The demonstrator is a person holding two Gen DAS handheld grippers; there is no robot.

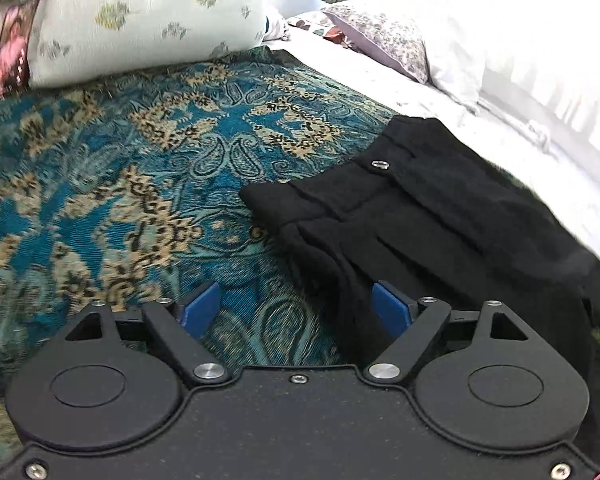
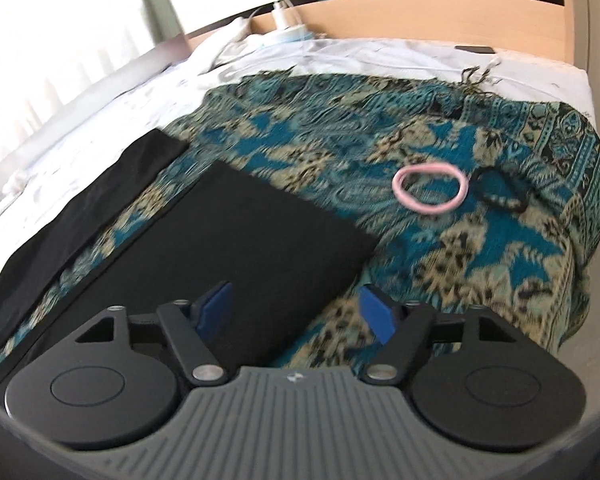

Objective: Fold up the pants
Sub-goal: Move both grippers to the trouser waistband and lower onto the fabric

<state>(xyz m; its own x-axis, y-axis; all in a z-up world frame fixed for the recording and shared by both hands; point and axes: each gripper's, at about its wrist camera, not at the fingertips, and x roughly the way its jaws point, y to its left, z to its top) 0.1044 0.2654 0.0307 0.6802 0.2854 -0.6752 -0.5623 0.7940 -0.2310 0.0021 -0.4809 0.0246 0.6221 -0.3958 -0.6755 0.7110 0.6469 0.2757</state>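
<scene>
Your left gripper (image 1: 296, 308) stands wide with nothing clamped: its blue pads (image 1: 200, 308) are apart, the left-hand one over bare paisley throw (image 1: 120, 184) and the other against the near fold of the black pants (image 1: 412, 216), though you cannot tell from this view whether it touches the cloth. Only the left wrist view shows the waistband end, with its metal button (image 1: 380, 164), lying near the throw's edge where the white sheet (image 1: 440, 100) begins; behind it sit a pale leaf-print pillow (image 1: 140, 20) and a smaller floral pillow (image 1: 384, 36) at the head of the bed. Your right gripper (image 2: 296, 312) is likewise spread and empty, one pad (image 2: 216, 308) above the nearer pant leg (image 2: 268, 236), the other over the throw. Only the right wrist view shows the two legs lying apart, the farther leg (image 2: 80, 216) running along the throw's edge onto the sheet with a strip of pattern between them. It also shows a pink hair tie (image 2: 430, 188) and a dark band (image 2: 500, 192) just beside it (both well clear of the pants), with the throw's fringed edge and a wooden bed frame (image 2: 420, 20) beyond. Open throw lies left of the waistband and around the hair ties.
</scene>
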